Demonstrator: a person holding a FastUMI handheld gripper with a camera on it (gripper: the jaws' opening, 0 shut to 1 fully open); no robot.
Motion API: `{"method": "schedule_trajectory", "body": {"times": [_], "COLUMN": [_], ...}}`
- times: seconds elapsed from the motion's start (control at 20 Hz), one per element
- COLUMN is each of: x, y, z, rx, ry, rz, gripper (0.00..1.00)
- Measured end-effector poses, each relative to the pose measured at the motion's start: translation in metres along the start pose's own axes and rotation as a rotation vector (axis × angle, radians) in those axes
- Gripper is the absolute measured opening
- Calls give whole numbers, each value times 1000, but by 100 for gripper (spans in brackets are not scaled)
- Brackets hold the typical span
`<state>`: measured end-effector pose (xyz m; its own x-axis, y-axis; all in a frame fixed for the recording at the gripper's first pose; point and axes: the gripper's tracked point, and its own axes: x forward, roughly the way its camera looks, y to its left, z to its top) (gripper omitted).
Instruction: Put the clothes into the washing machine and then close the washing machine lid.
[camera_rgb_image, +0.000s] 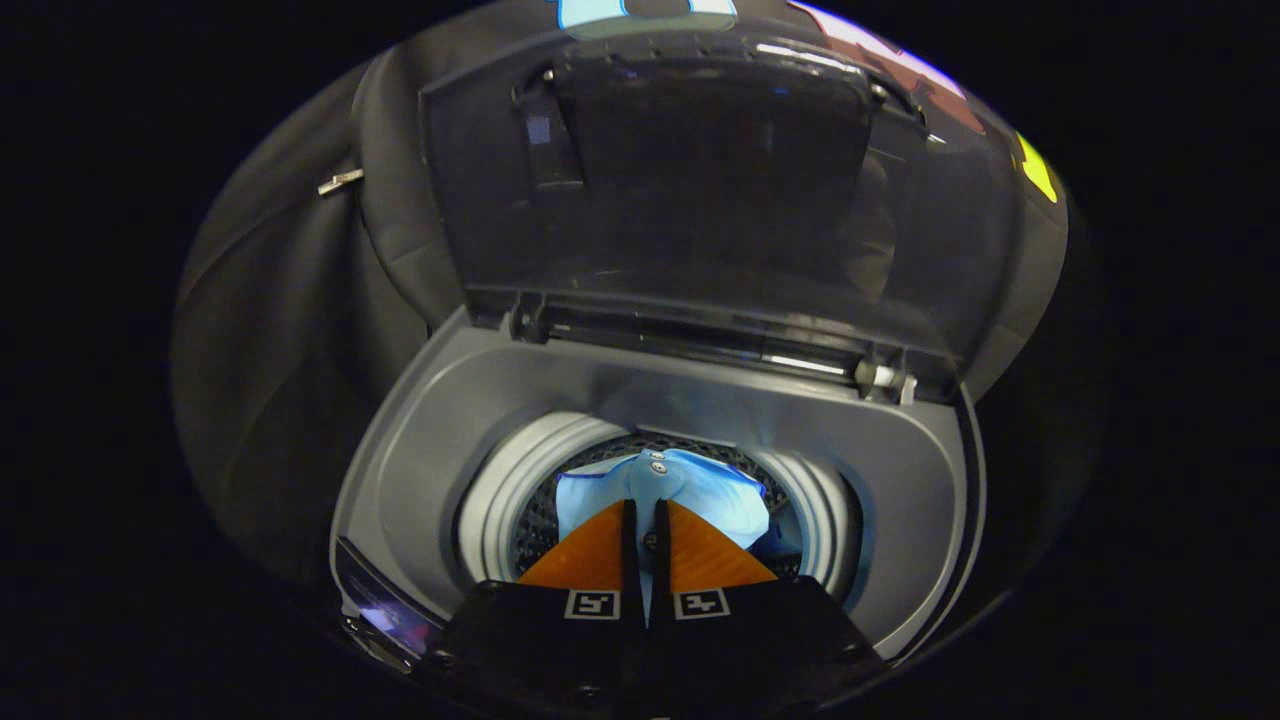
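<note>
The gripper (645, 515) points down into the open top of a washing machine (440, 420), its two fingers reaching over the mouth of the drum (520, 480). The jaws are drawn almost fully together, with only a thin slit left between the fingers. A strip of light blue fabric shows in that slit, so the fingers seem to be pinching a fold of the garment, though the contact itself is too small to make out with certainty.

The garment is a pale blue piece of clothing (715, 495) with darker blue edging. It lies inside the drum, spreading out to both sides just beyond the fingertips and partly covered by them. A small round fastener (657, 466), like a snap or button, sits on the fabric just ahead of the tips. Around the cloth, the dark perforated wall of the drum is visible, ringed by a pale, ribbed collar.

The machine's grey top surround frames the drum opening. Its lid (700, 170), a dark translucent panel, stands raised behind the opening, swung up on the hinge (700, 340) at the back edge of the surround, so the machine is fully open. At the near left corner of the surround, beside the gripper body, a glossy control panel (385, 605) catches some light. Dark cloth hangs behind and to the side of the machine.
</note>
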<state>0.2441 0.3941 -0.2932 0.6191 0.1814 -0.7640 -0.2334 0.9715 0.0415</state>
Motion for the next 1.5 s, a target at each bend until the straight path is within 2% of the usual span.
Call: {"method": "schedule_trajectory", "body": {"times": [0.35,0.5,0.6,0.7,0.95,1.25,1.5], "x": [20,21,20,15,11,-2,-51], "y": [5,-2,-5,-14,-13,-9,1], "z": [-17,-19,-17,-11,-3,1,52], "rx": [10,1,45,48,58,53,62], "ry": [49,57,51,30,22,8,-123], "rz": [-1,-33,-33,-65,-69,-48,1], "gripper": [5,5,10,25,100,100,100]}}
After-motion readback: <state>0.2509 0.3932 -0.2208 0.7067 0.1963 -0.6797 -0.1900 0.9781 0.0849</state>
